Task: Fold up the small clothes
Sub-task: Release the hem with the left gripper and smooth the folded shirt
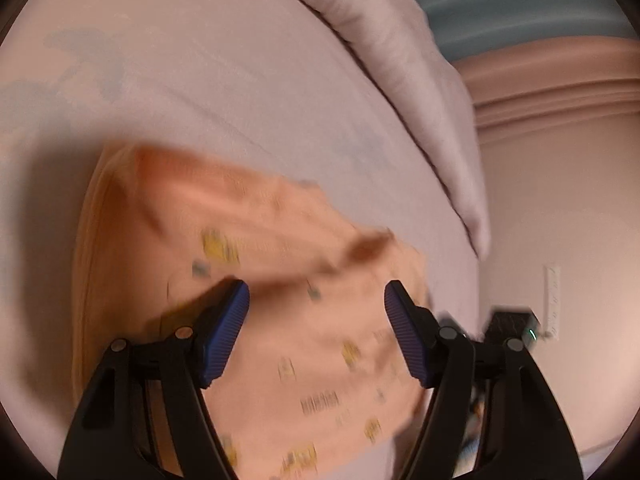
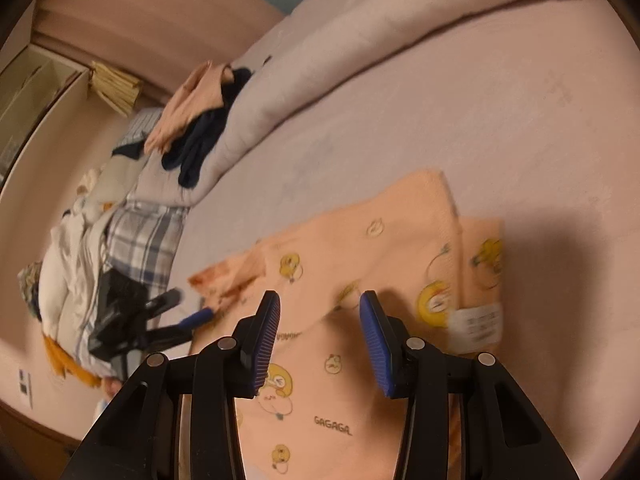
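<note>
Presently shown: small peach garment (image 2: 360, 264) spread on the pale bed sheet (image 2: 400, 112), filling the lower centre of the right wrist view, with one panel already doubled over along a straight edge toward the right of the frame and a white label (image 2: 478, 322) exposed at lower right. Printed with yellow cartoon figures and the word GAGAGA. Judged laid flat so that further folds could follow the existing crease.

Right tool (image 2: 320, 312) held above the cloth at lower centre, jaws moderately apart, nothing gripped. Left tool (image 1: 316, 308) seen in its own view over the same garment (image 1: 280, 280), jaws wide, nothing pinched; also visible small and blurred at lower left of the right wrist view, at the garment's stained corner. Cloth in the left view smeared by motion blur, so contact not determinable. Both tools apparently released, probably to let the fabric settle.

Rolled duvet (image 2: 360, 40) across the upper frame; heap of unfolded clothes (image 2: 192, 120) at upper left, plaid fabric (image 2: 148, 236) below it, presumably awaiting their turn.
</note>
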`<move>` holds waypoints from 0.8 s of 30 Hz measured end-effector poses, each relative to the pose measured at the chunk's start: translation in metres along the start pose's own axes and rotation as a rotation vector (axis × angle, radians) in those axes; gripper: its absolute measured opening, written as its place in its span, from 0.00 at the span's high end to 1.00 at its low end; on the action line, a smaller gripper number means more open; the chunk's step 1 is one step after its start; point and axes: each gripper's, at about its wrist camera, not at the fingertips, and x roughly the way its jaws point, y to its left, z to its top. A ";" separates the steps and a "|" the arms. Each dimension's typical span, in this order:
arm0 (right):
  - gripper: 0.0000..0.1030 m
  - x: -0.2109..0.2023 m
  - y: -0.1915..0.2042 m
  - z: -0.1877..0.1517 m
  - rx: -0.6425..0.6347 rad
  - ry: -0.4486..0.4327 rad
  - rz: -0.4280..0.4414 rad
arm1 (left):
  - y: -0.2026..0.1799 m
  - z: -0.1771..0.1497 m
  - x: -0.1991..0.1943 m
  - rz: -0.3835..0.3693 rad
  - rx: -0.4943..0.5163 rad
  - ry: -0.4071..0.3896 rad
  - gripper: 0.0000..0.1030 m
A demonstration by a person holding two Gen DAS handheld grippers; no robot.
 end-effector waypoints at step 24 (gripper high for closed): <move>0.72 -0.005 0.051 -0.107 -0.477 0.127 -0.426 | 0.016 -0.129 -0.038 0.317 0.405 -0.052 0.44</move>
